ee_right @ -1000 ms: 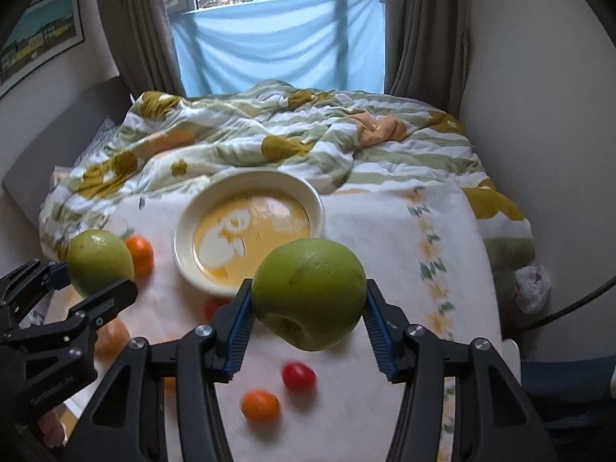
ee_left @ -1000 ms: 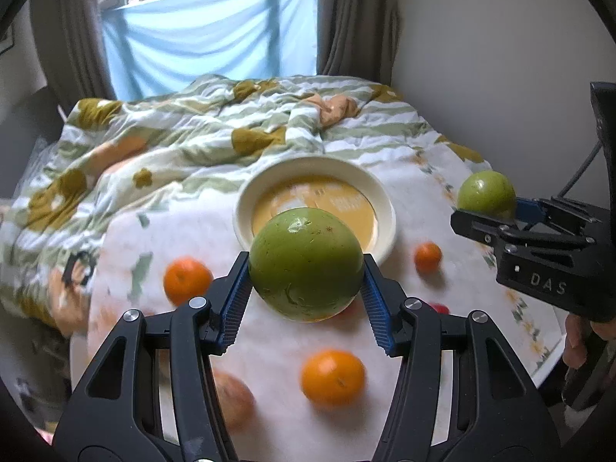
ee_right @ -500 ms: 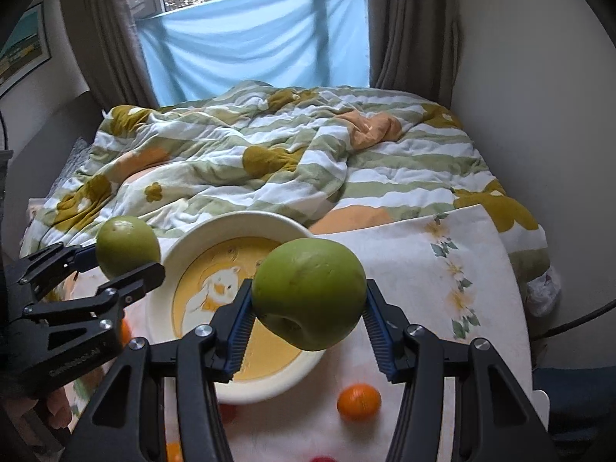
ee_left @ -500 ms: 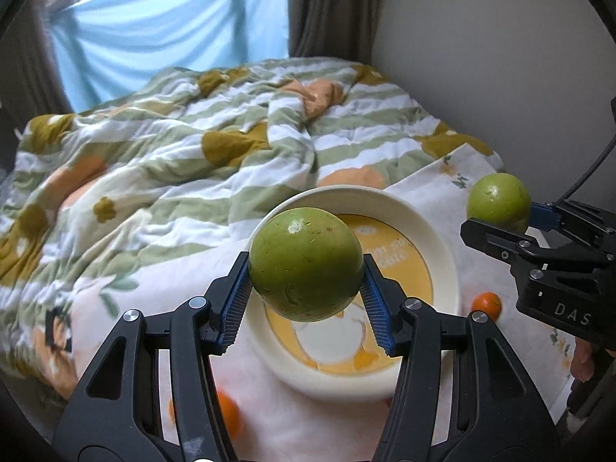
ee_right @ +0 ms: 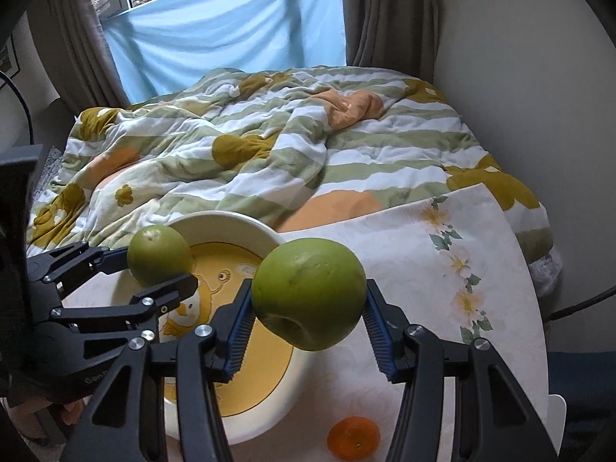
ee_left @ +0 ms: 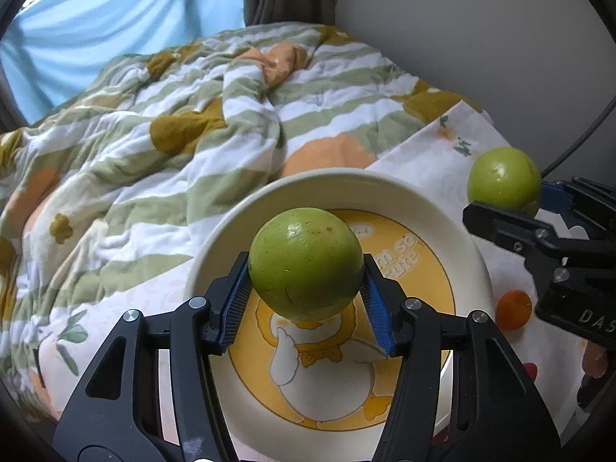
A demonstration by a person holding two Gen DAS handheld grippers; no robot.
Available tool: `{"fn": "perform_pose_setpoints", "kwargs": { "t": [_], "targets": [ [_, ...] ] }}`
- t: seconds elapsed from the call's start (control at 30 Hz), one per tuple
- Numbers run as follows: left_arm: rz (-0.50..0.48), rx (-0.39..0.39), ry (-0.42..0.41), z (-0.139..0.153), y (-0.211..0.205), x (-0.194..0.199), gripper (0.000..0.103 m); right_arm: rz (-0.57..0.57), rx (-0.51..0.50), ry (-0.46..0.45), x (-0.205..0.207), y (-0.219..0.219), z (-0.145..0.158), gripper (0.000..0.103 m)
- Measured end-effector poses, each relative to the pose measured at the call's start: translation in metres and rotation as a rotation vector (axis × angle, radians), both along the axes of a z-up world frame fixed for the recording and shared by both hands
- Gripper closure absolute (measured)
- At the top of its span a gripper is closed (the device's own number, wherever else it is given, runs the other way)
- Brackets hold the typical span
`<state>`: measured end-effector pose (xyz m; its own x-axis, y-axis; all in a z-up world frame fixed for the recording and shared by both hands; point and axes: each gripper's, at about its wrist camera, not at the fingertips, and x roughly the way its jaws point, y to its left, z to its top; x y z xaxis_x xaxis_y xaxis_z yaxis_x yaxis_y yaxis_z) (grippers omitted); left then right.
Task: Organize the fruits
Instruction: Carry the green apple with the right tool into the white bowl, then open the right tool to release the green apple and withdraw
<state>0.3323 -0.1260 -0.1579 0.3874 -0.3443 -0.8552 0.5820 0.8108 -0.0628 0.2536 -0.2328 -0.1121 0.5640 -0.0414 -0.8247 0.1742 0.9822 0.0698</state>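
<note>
1. Now our left gripper (ee_left: 306, 300), black with blue ribbed pads, is clamped on a round, smooth green apple (ee_left: 306, 263), held in the air over the cream bowl with the yellow duck picture (ee_left: 238, 223).
2. Our right gripper (ee_right: 310, 329), of the same make, is clamped on a second green apple (ee_right: 310, 292), its dimpled end turned down toward us; it hangs over the bowl's right rim (ee_right: 269, 231) and the white flowered cloth (ee_right: 462, 246).
3. Yellow lettering on the bowl's floor is half hidden by the fruit; we read only "so" and "ute".
4. White letters "DAS" (ee_left: 595, 317) show on the right gripper's black body in the left view.
5. One small orange tangerine (ee_right: 353, 437) lies on the cloth just beside the bowl.
6. Behind lies a rumpled green-striped quilt (ee_right: 269, 146).
</note>
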Motion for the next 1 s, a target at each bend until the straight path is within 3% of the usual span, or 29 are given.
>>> {"fn": "perform_pose_setpoints", "kwargs": {
  "t": [0.17,0.23,0.27,0.53,1.0],
  "targets": [
    [-0.019,0.012,-0.004,-0.002,-0.003,-0.001,0.038,-0.026,0.006,0.002,-0.001,-0.007,0.001,0.053],
    [-0.024,0.004,-0.028,0.004,-0.002,-0.004,0.008,-0.034,0.005,0.001,-0.003,-0.009,0.003,0.053],
    [-0.022,-0.009,-0.040,0.008,-0.001,-0.006,0.001,-0.039,0.004,0.000,-0.004,-0.011,0.004,0.053],
    [0.002,-0.058,-0.078,0.034,0.016,-0.017,0.000,-0.027,-0.006,-0.007,-0.008,-0.011,0.012,0.053],
    [0.092,-0.055,-0.064,0.039,0.063,-0.037,0.000,0.190,-0.006,-0.012,0.022,0.026,-0.007,0.053]
  ]
}}
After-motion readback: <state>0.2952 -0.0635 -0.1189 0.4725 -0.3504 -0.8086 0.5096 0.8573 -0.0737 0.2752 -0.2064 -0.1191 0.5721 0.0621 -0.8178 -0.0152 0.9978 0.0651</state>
